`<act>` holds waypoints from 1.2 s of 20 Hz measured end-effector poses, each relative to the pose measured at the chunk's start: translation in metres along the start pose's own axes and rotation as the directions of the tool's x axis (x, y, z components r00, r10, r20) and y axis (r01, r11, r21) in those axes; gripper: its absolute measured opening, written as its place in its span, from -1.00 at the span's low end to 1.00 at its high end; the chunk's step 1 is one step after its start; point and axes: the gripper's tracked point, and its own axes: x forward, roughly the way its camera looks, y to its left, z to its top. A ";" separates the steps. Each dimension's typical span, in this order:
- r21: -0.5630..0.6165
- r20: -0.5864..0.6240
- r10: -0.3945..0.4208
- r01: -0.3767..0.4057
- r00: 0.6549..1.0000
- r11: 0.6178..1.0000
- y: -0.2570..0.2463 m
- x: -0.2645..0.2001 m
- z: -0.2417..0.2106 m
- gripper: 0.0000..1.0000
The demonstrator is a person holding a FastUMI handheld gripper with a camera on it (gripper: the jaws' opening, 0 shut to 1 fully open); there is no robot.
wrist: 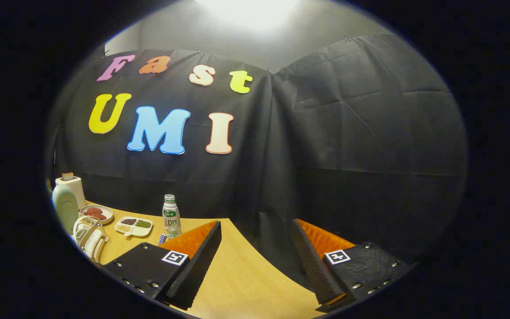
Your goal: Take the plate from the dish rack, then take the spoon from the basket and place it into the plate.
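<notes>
Fingers: apart — the gripper [257,261] holds nothing, with bare wooden table [246,274] between its two black fingers.
Dish rack: the rack [89,237] stands well off to the left, seemingly with a pale plate [65,206] upright in it; hard to tell at the warped edge.
Ahead left: a small bottle [171,216], a divided dish [133,226], a bowl [96,213].
Behind: a toaster [71,185].

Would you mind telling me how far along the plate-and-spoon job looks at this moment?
Nothing looks done yet. The gripper is open with nothing between its fingers, over bare wooden table. The dish rack sits far off to the left, a pale plate apparently upright in it. Taking the plate, then fetching the spoon, all remains.
</notes>
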 end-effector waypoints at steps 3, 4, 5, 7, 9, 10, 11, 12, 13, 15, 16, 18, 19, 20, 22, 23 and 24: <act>0.010 -0.029 -0.012 0.012 1.000 1.000 0.024 -0.036 0.021 0.94; 0.006 -0.035 -0.002 0.002 0.999 1.000 0.038 -0.046 0.028 0.93; 0.002 -0.038 0.018 -0.018 0.999 1.000 0.055 -0.055 0.036 0.93; -0.002 -0.042 0.080 -0.080 0.996 0.997 0.095 -0.068 0.052 0.93; 0.016 -0.035 0.159 -0.159 0.987 0.987 0.144 -0.075 0.066 0.94; 0.030 -0.035 0.198 -0.197 0.980 0.980 0.169 -0.079 0.069 0.94; 0.049 -0.035 0.235 -0.233 0.971 0.971 0.192 -0.081 0.072 0.94; 0.072 -0.037 0.273 -0.270 0.961 0.960 0.216 -0.084 0.074 0.94; 0.099 -0.042 0.312 -0.307 0.949 0.947 0.240 -0.086 0.074 0.94; 0.147 -0.062 0.382 -0.370 0.922 0.917 0.284 -0.089 0.069 0.94; 0.160 -0.078 0.407 -0.391 0.910 0.906 0.302 -0.090 0.061 0.94; 0.180 -0.113 0.450 -0.427 0.886 0.886 0.334 -0.091 0.050 0.94; 0.194 -0.128 0.469 -0.442 0.874 0.876 0.348 -0.091 0.046 0.94; 0.209 -0.141 0.487 -0.455 0.862 0.866 0.363 -0.091 0.039 0.94; 0.239 -0.172 0.514 -0.470 0.841 0.849 0.388 -0.088 0.027 0.94; 0.253 -0.190 0.523 -0.474 0.831 0.844 0.400 -0.086 0.021 0.94; 0.262 -0.211 0.530 -0.475 0.821 0.840 0.411 -0.083 0.013 0.94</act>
